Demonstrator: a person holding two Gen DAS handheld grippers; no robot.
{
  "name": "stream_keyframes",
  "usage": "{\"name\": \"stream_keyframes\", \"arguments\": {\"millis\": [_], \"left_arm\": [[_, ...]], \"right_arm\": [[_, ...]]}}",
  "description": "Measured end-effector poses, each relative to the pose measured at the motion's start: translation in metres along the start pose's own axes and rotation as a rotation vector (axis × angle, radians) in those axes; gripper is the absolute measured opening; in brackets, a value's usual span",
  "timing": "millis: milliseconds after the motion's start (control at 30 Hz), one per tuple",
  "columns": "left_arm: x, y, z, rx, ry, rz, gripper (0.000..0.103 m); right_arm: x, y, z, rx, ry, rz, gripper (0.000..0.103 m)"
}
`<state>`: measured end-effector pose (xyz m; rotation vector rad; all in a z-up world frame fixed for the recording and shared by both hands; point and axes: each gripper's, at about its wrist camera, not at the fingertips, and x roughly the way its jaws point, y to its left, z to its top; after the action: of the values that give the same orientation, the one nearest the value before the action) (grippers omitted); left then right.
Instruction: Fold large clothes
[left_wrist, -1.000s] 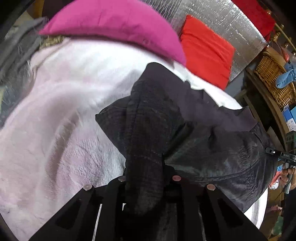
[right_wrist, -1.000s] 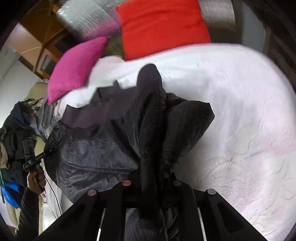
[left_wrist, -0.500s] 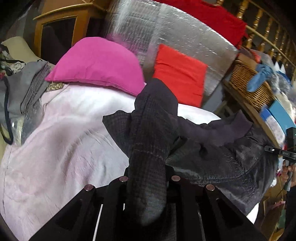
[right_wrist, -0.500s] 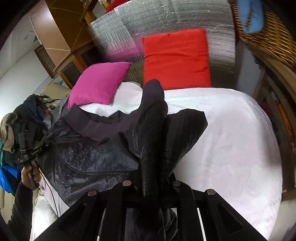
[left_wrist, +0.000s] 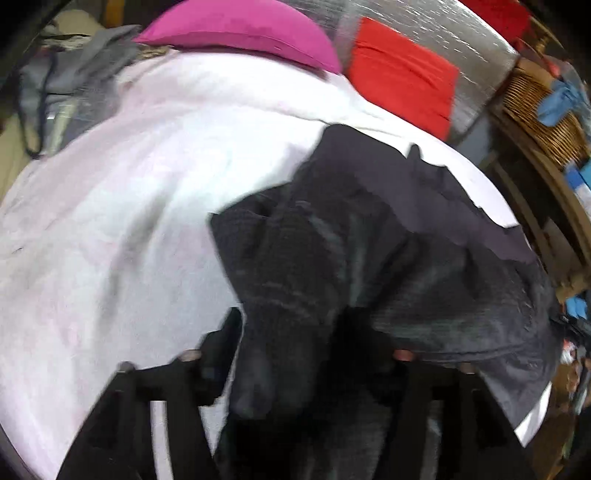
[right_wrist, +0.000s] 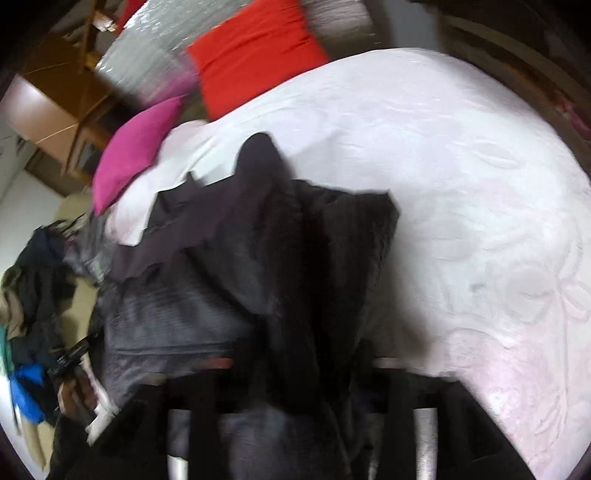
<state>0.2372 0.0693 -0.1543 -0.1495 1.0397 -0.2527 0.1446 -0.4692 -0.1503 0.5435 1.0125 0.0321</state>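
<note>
Lying across the near part of the bed (left_wrist: 110, 221), the dark jacket (left_wrist: 424, 266) sat crumpled on the pale pink cover, one sleeve bunched up and running toward the pillows. My left tongs (left_wrist: 295, 354) had just been opening, and their jaws stood well apart with a thick fold of the sleeve still between them; the blur kept me from telling whether the pads touched the cloth. My right tongs (right_wrist: 299, 369) had likewise just been opening, jaws spread wide around another dark fold of the same jacket (right_wrist: 258, 277), the cloth draped loosely through the gap. In the right wrist view my other hand (right_wrist: 74, 395) showed at the left edge, gripping its handle beside the jacket's hem. A magenta pillow (left_wrist: 240, 29) and a red pillow (left_wrist: 402, 74) leaned at the head of the bed against a silvery quilted panel (left_wrist: 424, 26). A wicker basket (left_wrist: 543, 114) stood off to the right, and grey clothes (left_wrist: 74, 81) lay heaped at the bed's far left corner.
</note>
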Motion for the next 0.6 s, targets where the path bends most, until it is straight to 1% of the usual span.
{"name": "stream_keyframes", "arguments": {"millis": [67,100,167,200,233,300,333,400,433,500,533,567,600], "left_arm": [[-0.013,0.001,0.004,-0.003,-0.021,0.027,0.069],[-0.024,0.003,0.005,-0.008,-0.038,0.048,0.07],[-0.042,0.006,0.007,-0.011,-0.069,0.082,0.071],[-0.055,0.009,0.007,-0.013,-0.096,0.111,0.073],[-0.065,0.01,0.004,-0.016,-0.12,0.129,0.073],[-0.081,0.01,-0.002,-0.012,-0.152,0.118,0.074],[-0.088,0.006,-0.006,-0.003,-0.165,0.102,0.074],[-0.093,-0.008,-0.009,0.019,-0.179,0.095,0.074],[-0.095,-0.013,-0.013,0.034,-0.184,0.093,0.074],[-0.091,-0.027,-0.019,0.054,-0.187,0.087,0.075],[-0.086,-0.034,-0.023,0.064,-0.178,0.085,0.077],[-0.08,-0.039,-0.025,0.07,-0.168,0.086,0.077],[-0.071,-0.046,-0.028,0.082,-0.15,0.092,0.077]], "right_arm": [[-0.011,0.001,0.001,0.002,-0.015,-0.014,0.077],[-0.022,0.002,0.002,0.006,-0.038,-0.05,0.077],[-0.041,0.005,0.006,0.02,-0.095,-0.083,0.077],[-0.056,0.008,0.007,0.026,-0.134,-0.072,0.077],[-0.064,0.011,0.006,0.026,-0.152,-0.054,0.077],[-0.08,0.023,0.004,0.012,-0.17,0.02,0.077],[-0.081,0.031,0.003,0.002,-0.168,0.051,0.077],[-0.079,0.051,-0.002,-0.031,-0.158,0.133,0.077],[-0.076,0.057,-0.005,-0.037,-0.148,0.157,0.077],[-0.061,0.068,-0.009,-0.055,-0.11,0.227,0.077],[-0.05,0.071,-0.012,-0.058,-0.106,0.222,0.078],[-0.039,0.074,-0.017,-0.05,-0.102,0.193,0.078],[-0.024,0.064,-0.018,-0.015,-0.083,0.129,0.078]]}}
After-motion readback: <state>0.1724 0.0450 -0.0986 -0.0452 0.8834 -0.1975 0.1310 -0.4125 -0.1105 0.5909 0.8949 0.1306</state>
